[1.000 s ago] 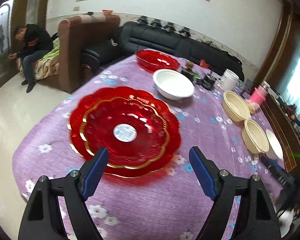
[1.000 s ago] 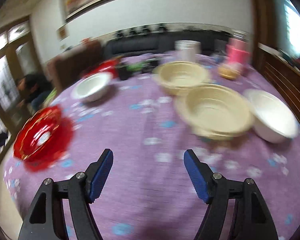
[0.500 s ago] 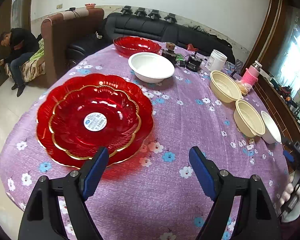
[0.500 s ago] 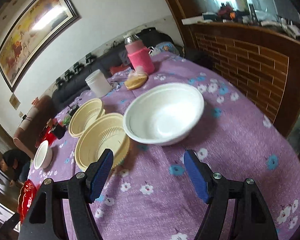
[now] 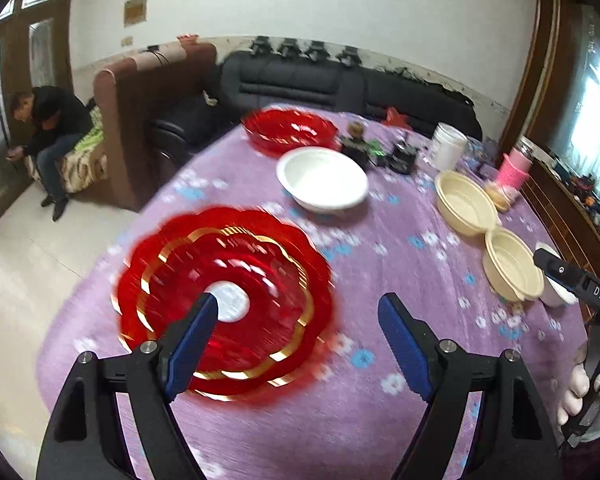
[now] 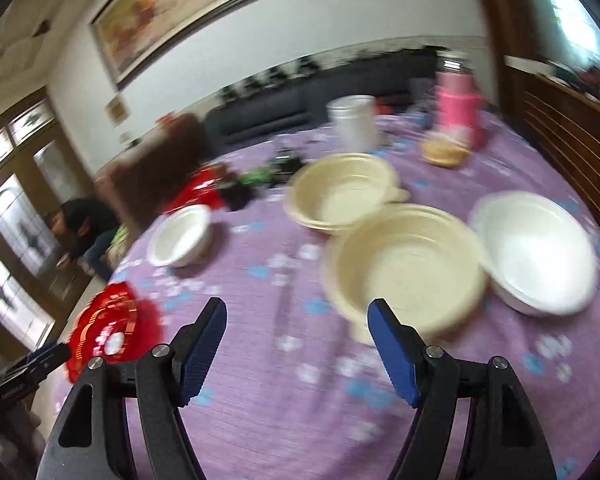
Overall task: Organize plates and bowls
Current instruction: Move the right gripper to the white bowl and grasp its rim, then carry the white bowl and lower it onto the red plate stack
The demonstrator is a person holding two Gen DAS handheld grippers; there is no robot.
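Note:
Stacked red plates with gold rims [image 5: 228, 296] lie near the table's left front; they also show in the right wrist view [image 6: 108, 330]. My left gripper [image 5: 298, 316] is open and empty, its left finger over the plates. A red bowl [image 5: 290, 130] and a white bowl [image 5: 322, 184] sit farther back. Two cream bowls [image 6: 344, 192] [image 6: 404, 268] and a white bowl [image 6: 536, 248] sit to the right. My right gripper [image 6: 296, 320] is open and empty, just short of the near cream bowl.
A purple flowered cloth covers the round table [image 5: 380, 400]. A white tub [image 6: 354, 124], a pink flask [image 6: 460, 108], a snack [image 6: 444, 152] and small dark items [image 5: 380, 152] stand at the back. A wooden cabinet [image 6: 572, 136] runs along the right.
My left gripper has swung left, so its left finger is over the red plates. My right gripper has swung left from the white bowl toward the near cream bowl. Both views are blurred by motion.

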